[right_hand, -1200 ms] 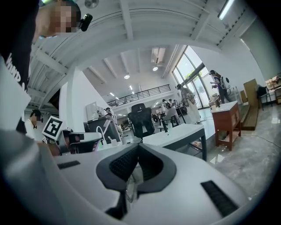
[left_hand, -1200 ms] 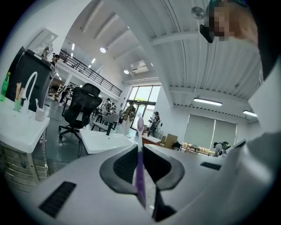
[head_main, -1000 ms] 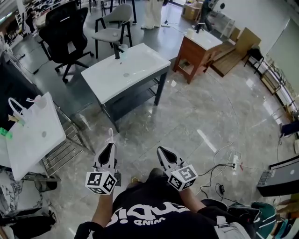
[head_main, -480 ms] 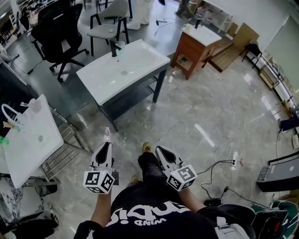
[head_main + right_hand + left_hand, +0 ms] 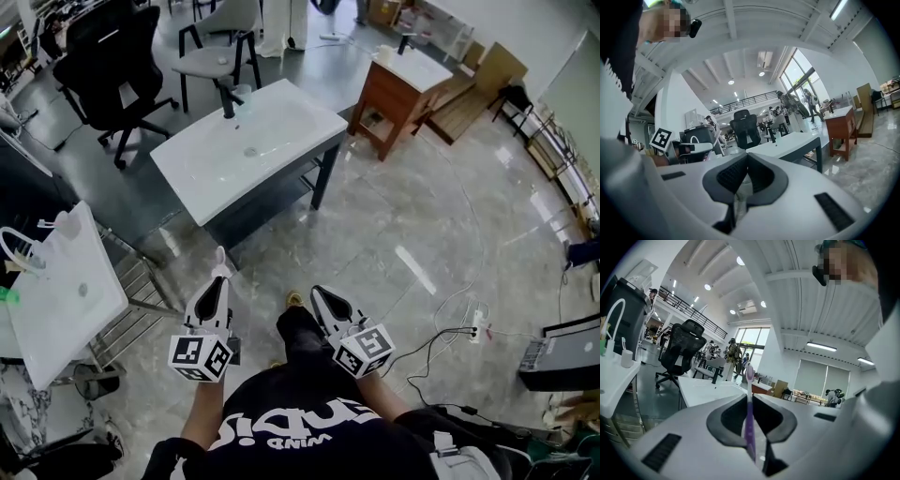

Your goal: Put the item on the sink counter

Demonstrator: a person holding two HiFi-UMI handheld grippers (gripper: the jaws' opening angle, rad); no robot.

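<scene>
My left gripper (image 5: 217,281) is shut on a purple toothbrush (image 5: 221,261), whose white head sticks out past the jaw tips toward the sink. The left gripper view shows the toothbrush (image 5: 749,418) upright between the closed jaws of the left gripper (image 5: 750,397). My right gripper (image 5: 319,297) is shut with nothing held, and its jaws meet in the right gripper view (image 5: 747,157). The white sink counter (image 5: 281,127) with a black faucet (image 5: 226,98) stands ahead on a dark frame, well beyond both grippers. It also shows as a white sink counter (image 5: 705,390) and as a counter top (image 5: 792,143).
A second white sink top (image 5: 66,300) on a metal rack is at the left. A wooden vanity (image 5: 403,84) stands at the back right. A black office chair (image 5: 103,56) and a grey chair (image 5: 216,47) sit behind the sink. Cables and a power strip (image 5: 473,328) lie on the floor at the right.
The person has stepped forward, with a leg now showing between the grippers. The sink counter sits slightly nearer. Both grippers keep their pose and the toothbrush stays gripped.
</scene>
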